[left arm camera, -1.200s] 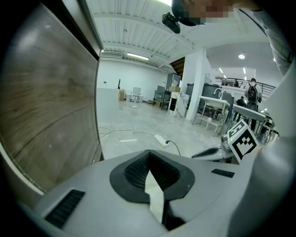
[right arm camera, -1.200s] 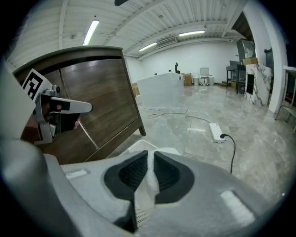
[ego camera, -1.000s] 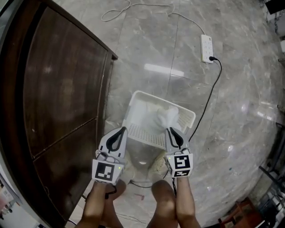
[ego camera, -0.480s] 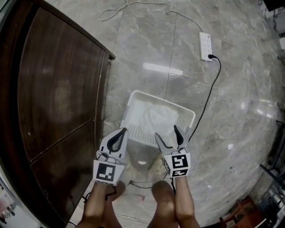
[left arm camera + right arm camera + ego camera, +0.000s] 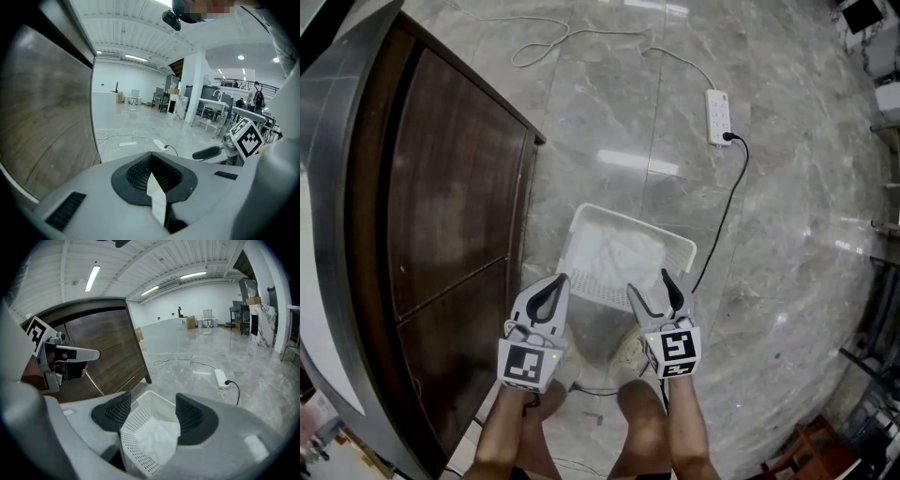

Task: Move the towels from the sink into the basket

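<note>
On the marble floor stands a white perforated basket (image 5: 592, 286) with white towels (image 5: 623, 255) bunched inside. My right gripper (image 5: 649, 281) hangs above the basket's near edge. It is open, its jaws have just opened and then narrowed a little, and nothing is between them. In the right gripper view the basket (image 5: 136, 427) and a towel (image 5: 154, 439) show below the right gripper (image 5: 150, 401). My left gripper (image 5: 558, 278) is shut and holds nothing, to the left of the basket beside the cabinet. The left gripper (image 5: 152, 168) shows its pads pressed together.
A dark wood cabinet (image 5: 441, 216) with a metal counter edge (image 5: 337, 187) fills the left. A white power strip (image 5: 718, 117) with a black cord (image 5: 727, 202) lies on the floor beyond the basket. A white cable (image 5: 544, 42) loops at the back.
The right gripper opened and let go of the towel, which dropped into the basket. Both grippers have lifted, and the basket looks smaller and farther below.
</note>
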